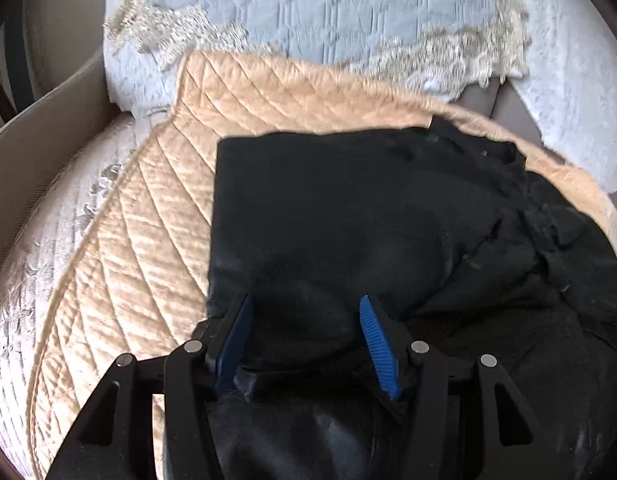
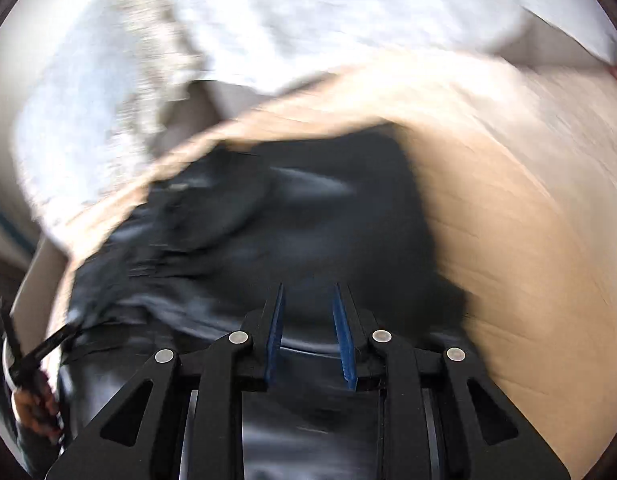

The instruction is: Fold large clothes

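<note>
Both claws [image 1: 304, 308] [image 2: 308, 294] parted, angled down

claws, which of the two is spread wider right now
The left claw: its blue pads stand well apart over the black garment. The right claw has only a narrow gap between its pads, with nothing pinched between them.

Black garment [image 1: 348, 216], plain, with a faint sheen along its folds. Beneath it, a peach-tan quilted mat [image 1: 148, 208] stitched in a diamond pattern. Behind the mat, a pale blue-grey cushion cover [image 1: 328, 12] with a woven square pattern and a cream fringed lace border. Left gripper [image 1: 304, 320]: black frame, blue ribbed pads, silver rivets. Right gripper [image 2: 308, 308]: the same colours.
</note>
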The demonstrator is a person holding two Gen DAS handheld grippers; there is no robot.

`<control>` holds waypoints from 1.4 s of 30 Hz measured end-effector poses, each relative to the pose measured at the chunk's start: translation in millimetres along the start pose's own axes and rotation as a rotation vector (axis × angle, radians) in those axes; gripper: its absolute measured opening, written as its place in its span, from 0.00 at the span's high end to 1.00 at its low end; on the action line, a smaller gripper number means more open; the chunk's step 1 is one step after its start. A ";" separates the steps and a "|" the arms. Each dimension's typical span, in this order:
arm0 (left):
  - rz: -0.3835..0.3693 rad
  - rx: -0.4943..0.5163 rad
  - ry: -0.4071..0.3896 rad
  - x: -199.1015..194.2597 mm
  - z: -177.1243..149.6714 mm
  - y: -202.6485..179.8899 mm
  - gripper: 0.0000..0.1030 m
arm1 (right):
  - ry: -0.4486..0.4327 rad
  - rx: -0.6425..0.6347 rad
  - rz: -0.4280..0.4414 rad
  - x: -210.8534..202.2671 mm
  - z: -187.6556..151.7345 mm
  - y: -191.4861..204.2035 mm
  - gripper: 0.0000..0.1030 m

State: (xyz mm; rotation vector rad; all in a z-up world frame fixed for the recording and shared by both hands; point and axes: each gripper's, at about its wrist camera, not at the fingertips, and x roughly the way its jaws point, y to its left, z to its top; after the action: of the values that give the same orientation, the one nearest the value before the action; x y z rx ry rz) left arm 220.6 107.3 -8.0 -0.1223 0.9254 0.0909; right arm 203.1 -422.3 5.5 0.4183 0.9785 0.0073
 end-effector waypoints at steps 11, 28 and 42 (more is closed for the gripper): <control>-0.031 0.054 -0.078 -44.7 -28.9 -20.9 0.38 | -0.040 -0.014 0.017 -29.2 -9.0 -2.8 0.76; -0.126 0.107 -0.061 -115.5 -137.5 -45.6 0.38 | 0.031 -0.109 -0.019 -72.3 -123.4 12.0 0.57; -0.054 0.074 -0.104 -151.5 -165.5 -15.3 0.38 | 0.004 -0.110 0.043 -109.2 -163.5 19.1 0.48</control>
State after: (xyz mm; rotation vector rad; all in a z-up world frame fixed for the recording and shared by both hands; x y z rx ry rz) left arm 1.1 64.4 15.8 -0.0732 0.8196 0.0129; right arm 13.2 -370.1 20.5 0.3385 0.9679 0.0998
